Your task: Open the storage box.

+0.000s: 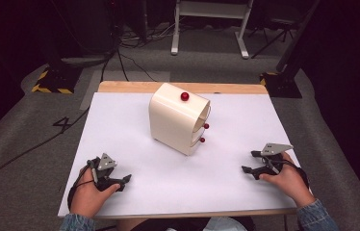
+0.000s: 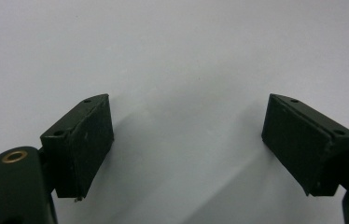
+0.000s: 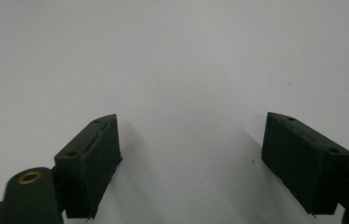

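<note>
The left tool (image 1: 120,182) rests low on the white bench (image 1: 226,173), at its near left part, held in the person's left hand (image 1: 89,195). Its two black jaws stand wide apart with nothing between them; in the left gripper view the left tool (image 2: 186,140) shows only bare white surface in the gap, and the pads (image 2: 88,144) cast soft shadows on the sheet.

The right tool (image 1: 249,162) lies at the near right part of the bench, held in the right hand (image 1: 286,180), with its grey three-cornered plate on top. Its jaws are also spread wide and grip nothing; in the right gripper view the right tool (image 3: 191,158) frames plain white surface, and the pads (image 3: 93,168) are just above or on the sheet, I cannot tell which.

The small cream drawer cabinet (image 1: 178,118) stands upright on the bench, ahead of both tools and between them, well apart from each. It sits turned at an angle, with its front facing toward the right tool's side. A red round knob (image 1: 185,96) sits on its top, and two more red knobs (image 1: 204,133) stick out from the front, one above the other, on the drawer fronts. The upper drawer front looks slightly proud of the body. Beyond the cabinet a wooden strip (image 1: 130,86) edges the far side of the bench.
</note>
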### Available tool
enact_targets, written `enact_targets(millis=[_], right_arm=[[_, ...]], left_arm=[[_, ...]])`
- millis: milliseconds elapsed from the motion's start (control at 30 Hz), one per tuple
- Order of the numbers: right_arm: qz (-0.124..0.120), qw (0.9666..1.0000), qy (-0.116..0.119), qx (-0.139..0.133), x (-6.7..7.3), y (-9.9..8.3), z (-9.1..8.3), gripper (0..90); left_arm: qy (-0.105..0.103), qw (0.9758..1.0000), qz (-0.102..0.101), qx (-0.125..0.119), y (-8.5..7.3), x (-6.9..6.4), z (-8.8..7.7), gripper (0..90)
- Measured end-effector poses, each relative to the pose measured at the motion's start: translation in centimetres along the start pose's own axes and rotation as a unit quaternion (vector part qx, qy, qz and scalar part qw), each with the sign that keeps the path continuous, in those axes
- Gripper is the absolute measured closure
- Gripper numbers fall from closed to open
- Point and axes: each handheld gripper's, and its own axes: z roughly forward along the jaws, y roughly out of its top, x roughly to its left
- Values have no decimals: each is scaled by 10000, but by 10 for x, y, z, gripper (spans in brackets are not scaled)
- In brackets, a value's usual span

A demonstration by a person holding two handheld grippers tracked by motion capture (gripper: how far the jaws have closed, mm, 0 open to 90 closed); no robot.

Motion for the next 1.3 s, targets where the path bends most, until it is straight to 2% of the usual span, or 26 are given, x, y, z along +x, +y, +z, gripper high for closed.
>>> enact_targets(millis=[133, 233, 300, 400, 433, 500, 533, 567, 633, 767, 1033, 1100, 1300], right_arm=[[-3, 10000, -32, 70, 1, 2, 0, 223], [-60, 9996, 122, 238, 5, 9, -3, 408], [-141, 9995, 150, 246, 7, 13, -3, 416], [-77, 9997, 199, -84, 10, 20, -1, 428], [-77, 9997, 199, -84, 10, 20, -1, 428], [-71, 9985, 325, -426, 11, 31, -2, 439], [-71, 9985, 325, -426, 11, 31, -2, 439], [-68, 9975, 375, -601, 12, 39, -2, 443], [-70, 9971, 396, -647, 12, 43, -2, 448], [-194, 9943, 517, -914, 13, 62, -2, 472], [-320, 9906, 613, -1177, 16, 86, -2, 489], [-349, 9891, 736, -1230, 18, 94, 0, 507], [-498, 9863, 890, -1293, 19, 106, 11, 524]], left_arm=[[-5, 10000, -11, 1, 0, 0, 0, 166], [-6, 10000, -8, -4, 0, 0, 0, 166], [7, 10000, 6, -14, 0, 0, 0, 166], [-4, 10000, -4, -12, 0, 0, 0, 166], [-4, 10000, -4, -12, 0, 0, 0, 166], [3, 10000, -3, -18, 0, 0, 0, 166], [3, 10000, -3, -18, 0, 0, 0, 166], [2, 10000, 7, -19, 0, 0, 0, 166], [0, 10000, -3, -3, 0, 0, 0, 166], [4, 10000, 5, 1, 0, 0, 0, 166], [-3, 10000, -1, -3, 0, 0, 0, 166], [4, 10000, 6, -9, 0, 0, 0, 166], [3, 10000, 6, -13, 0, 1, 0, 166]])
